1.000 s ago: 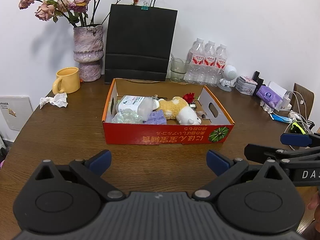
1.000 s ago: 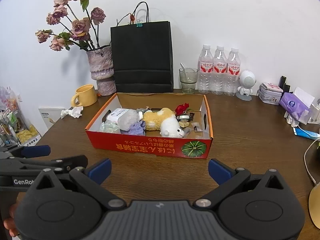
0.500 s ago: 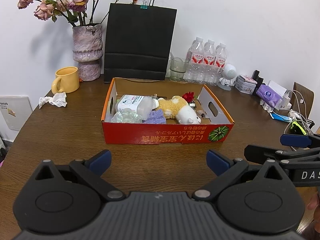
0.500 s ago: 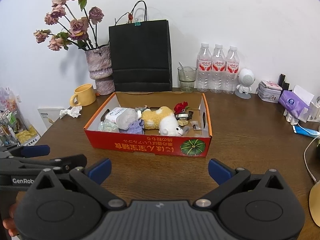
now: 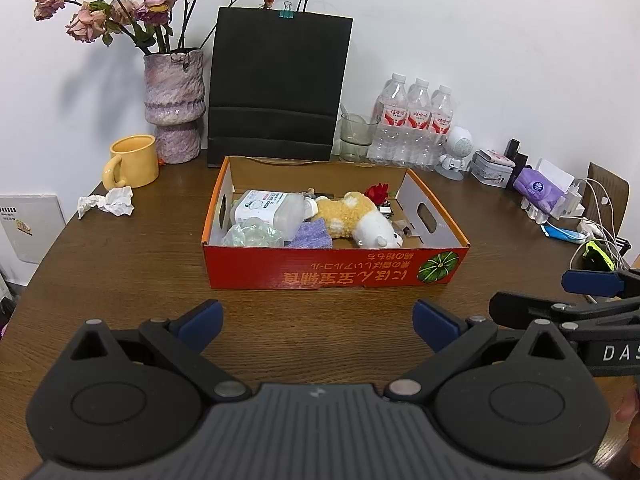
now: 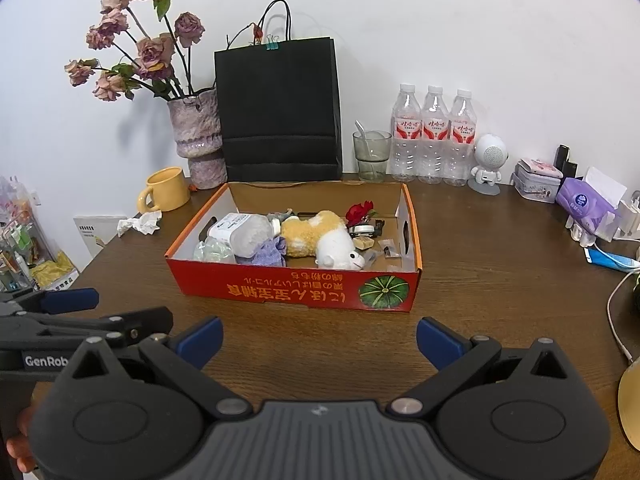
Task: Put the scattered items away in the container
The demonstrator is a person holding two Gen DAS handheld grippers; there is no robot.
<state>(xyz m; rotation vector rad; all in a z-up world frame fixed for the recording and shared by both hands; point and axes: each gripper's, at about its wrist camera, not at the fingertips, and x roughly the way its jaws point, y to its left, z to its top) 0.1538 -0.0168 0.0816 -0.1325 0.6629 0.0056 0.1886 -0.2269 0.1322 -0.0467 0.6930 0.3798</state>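
Observation:
A red cardboard box [image 5: 332,270] [image 6: 296,290] stands mid-table. It holds a white bottle [image 5: 264,208], a crumpled clear plastic piece [image 5: 252,236], a purple cloth [image 5: 312,235], a yellow-and-white plush toy [image 5: 356,218] [image 6: 316,232], a red flower [image 5: 377,191] and small bits. My left gripper [image 5: 316,320] is open and empty, hovering in front of the box. My right gripper [image 6: 320,338] is open and empty, also in front of the box; it also shows at the right edge of the left wrist view [image 5: 580,304].
Behind the box stand a black paper bag [image 5: 276,88], a vase of dried roses [image 5: 174,104], a yellow mug [image 5: 132,162], a glass [image 5: 356,136] and three water bottles [image 5: 416,120]. A crumpled tissue [image 5: 106,204] lies left. Tissue packs and cables [image 5: 560,200] crowd the right.
Both grippers have stayed open and empty, drifting only slightly; the box and its contents have not moved.

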